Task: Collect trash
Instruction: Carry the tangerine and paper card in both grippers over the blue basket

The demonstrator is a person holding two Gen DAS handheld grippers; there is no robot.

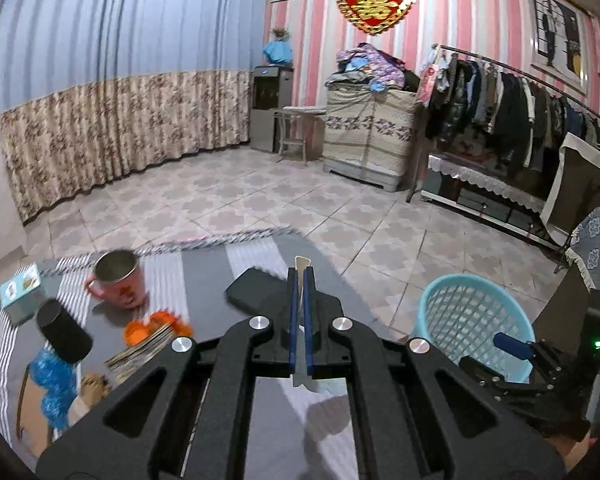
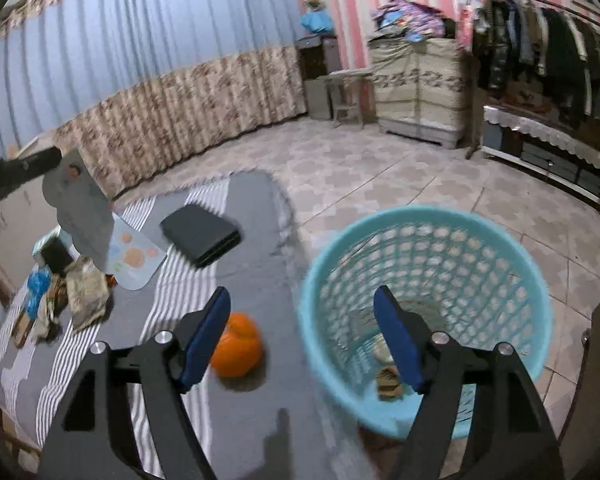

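Observation:
My left gripper (image 1: 300,276) is shut on a flat wrapper (image 1: 301,266), held edge-on above the striped table. In the right wrist view the same wrapper (image 2: 80,208) hangs from the left gripper at the far left. My right gripper (image 2: 302,300) is open and empty, over the table edge and the rim of the light blue mesh basket (image 2: 512,280). The basket stands on the floor beside the table and holds a few scraps (image 2: 388,384). It also shows in the left wrist view (image 1: 452,308). An orange (image 2: 236,348) lies by my right gripper's left finger.
On the table are a black wallet-like case (image 2: 200,236), a pink mug (image 1: 118,280), a black cylinder (image 1: 62,330), orange lids (image 1: 156,326), a small box (image 1: 20,290), blue and brown crumpled bits (image 2: 60,296) and a printed mat (image 2: 136,258). A clothes rack (image 1: 520,120) stands at right.

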